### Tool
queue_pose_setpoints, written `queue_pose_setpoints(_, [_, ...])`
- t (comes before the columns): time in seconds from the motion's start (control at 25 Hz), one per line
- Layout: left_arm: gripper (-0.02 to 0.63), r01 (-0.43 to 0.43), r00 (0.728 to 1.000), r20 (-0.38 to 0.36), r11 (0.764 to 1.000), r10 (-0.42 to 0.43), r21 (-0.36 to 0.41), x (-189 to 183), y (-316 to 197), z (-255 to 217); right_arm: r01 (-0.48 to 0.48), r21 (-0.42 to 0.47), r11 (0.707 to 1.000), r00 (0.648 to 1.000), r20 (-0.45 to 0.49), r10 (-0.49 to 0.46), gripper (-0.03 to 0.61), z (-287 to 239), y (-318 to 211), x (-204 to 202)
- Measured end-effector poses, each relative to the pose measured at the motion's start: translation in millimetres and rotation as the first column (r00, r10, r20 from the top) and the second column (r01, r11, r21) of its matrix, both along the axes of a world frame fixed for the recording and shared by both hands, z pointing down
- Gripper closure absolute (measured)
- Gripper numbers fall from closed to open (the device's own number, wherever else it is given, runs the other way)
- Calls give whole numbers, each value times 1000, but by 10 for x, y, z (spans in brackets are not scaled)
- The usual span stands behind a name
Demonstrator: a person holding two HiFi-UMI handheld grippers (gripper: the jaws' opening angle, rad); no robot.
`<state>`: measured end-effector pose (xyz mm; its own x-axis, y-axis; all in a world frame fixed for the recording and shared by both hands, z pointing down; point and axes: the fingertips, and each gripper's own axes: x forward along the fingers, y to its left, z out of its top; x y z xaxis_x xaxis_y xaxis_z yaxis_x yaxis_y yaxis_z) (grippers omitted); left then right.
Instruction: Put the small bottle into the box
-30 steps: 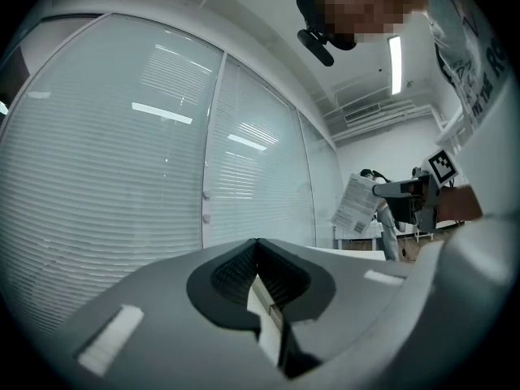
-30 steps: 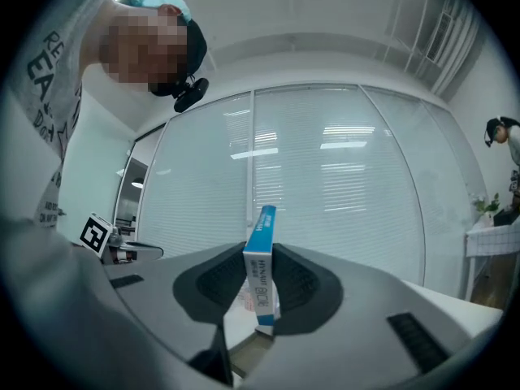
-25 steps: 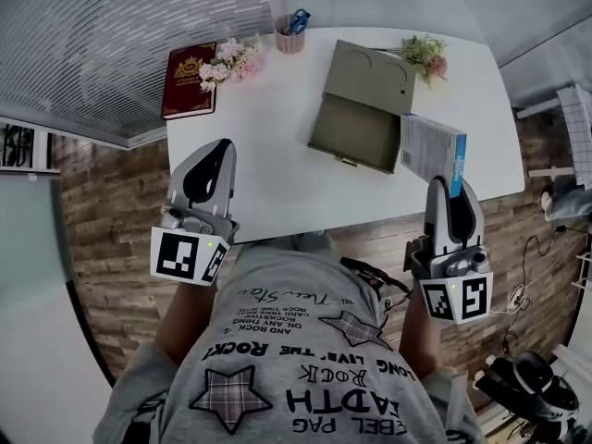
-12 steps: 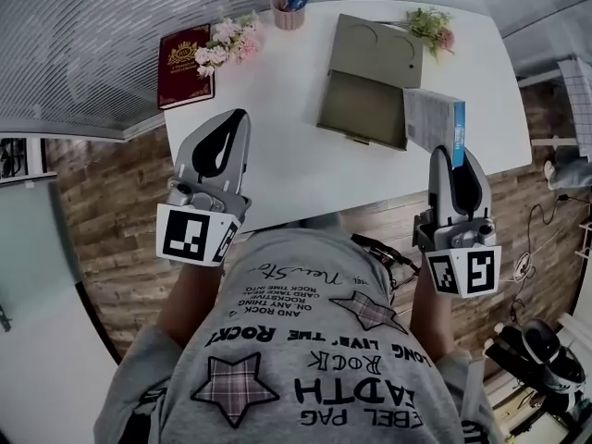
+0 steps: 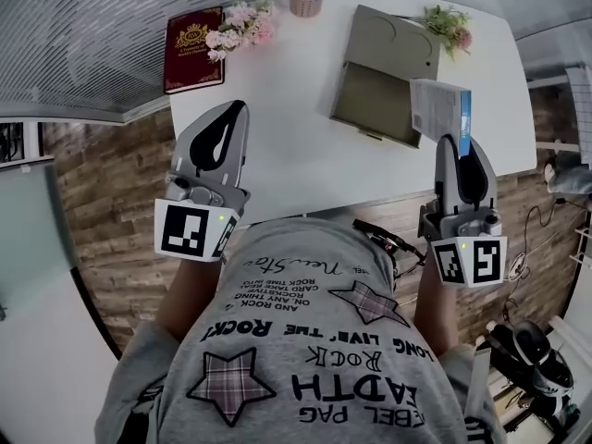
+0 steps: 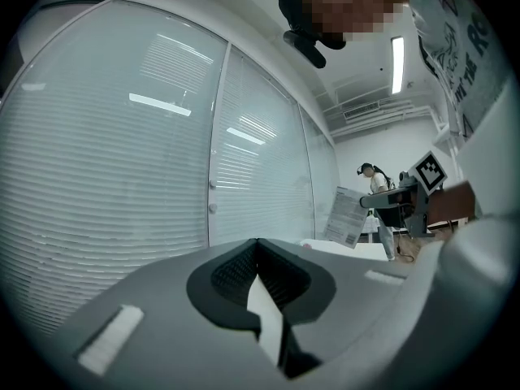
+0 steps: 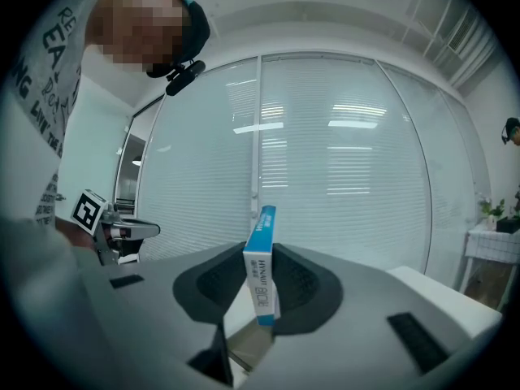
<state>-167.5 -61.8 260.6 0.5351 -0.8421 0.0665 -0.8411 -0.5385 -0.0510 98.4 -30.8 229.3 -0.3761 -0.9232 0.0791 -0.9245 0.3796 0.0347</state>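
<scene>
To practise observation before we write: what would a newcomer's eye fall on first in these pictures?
The right gripper, at the right, is clamped on a thin blue-and-white carton. Just beyond it on the white table lies an open olive box, which looks empty. The left gripper is shut on nothing; a red book sits at the far left corner.

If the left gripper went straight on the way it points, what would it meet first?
Likely the pink flowers on the white table, if the left gripper runs low enough; otherwise the blinds behind. Height is unclear.
</scene>
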Motion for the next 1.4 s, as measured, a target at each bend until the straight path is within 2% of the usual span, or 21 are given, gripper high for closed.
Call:
queue_pose_setpoints(0.2, [604, 85, 996, -14, 996, -85, -14, -86, -57, 9, 50, -13, 999, 998, 28, -50, 477, 29, -121, 16])
queue_pose_setpoints(0.44, [603, 118, 993, -14, 993, -118, -16, 114, -40, 24, 109, -38, 993, 993, 41, -108, 477, 145, -223, 47])
queue_pose_setpoints(0.76, [604, 87, 996, 1, 996, -87, -6, 411, -80, 38, 111, -82, 990, 994, 32, -108, 477, 442, -372, 228])
queue_pose_setpoints(1.4, [603, 89, 996, 25, 995, -88, -45, 523, -131, 248, 137, -213, 967, 990, 18, -136, 477, 1239, -680, 262])
